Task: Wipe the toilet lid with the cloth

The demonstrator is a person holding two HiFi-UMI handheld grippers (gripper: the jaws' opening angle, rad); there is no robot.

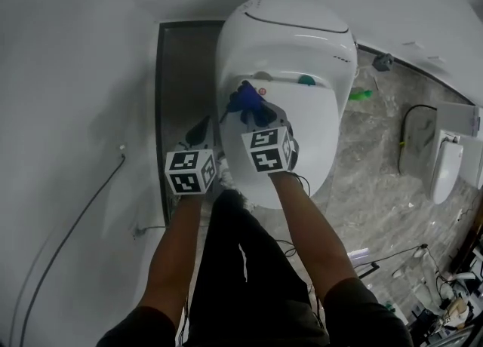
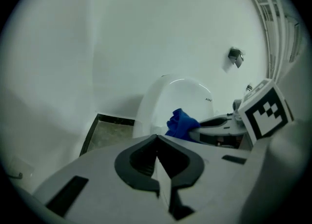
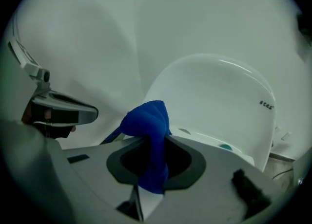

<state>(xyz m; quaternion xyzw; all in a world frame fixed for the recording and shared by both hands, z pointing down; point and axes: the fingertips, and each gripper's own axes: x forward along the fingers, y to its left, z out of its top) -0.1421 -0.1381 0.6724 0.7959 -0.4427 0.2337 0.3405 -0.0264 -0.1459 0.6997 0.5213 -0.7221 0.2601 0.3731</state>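
The white toilet point(image 1: 290, 44) stands with its lid point(image 1: 309, 127) closed, in the middle of the head view. My right gripper point(image 1: 253, 112) hangs over the lid's near left part, shut on a bunched blue cloth point(image 1: 245, 100). In the right gripper view the cloth point(image 3: 151, 135) sticks up from between the jaws of the right gripper point(image 3: 156, 140). My left gripper point(image 1: 200, 133) is beside the toilet's left edge, off the lid. In its own view the left gripper point(image 2: 157, 138) has its jaws shut with nothing between them, and the cloth point(image 2: 181, 123) shows just beyond.
A dark grey floor strip point(image 1: 181, 81) runs along the toilet's left side by a white wall. A thin cable point(image 1: 83, 210) lies at the left. Marbled floor point(image 1: 370, 179), a green item point(image 1: 360, 95) and another white fixture point(image 1: 445, 168) lie to the right.
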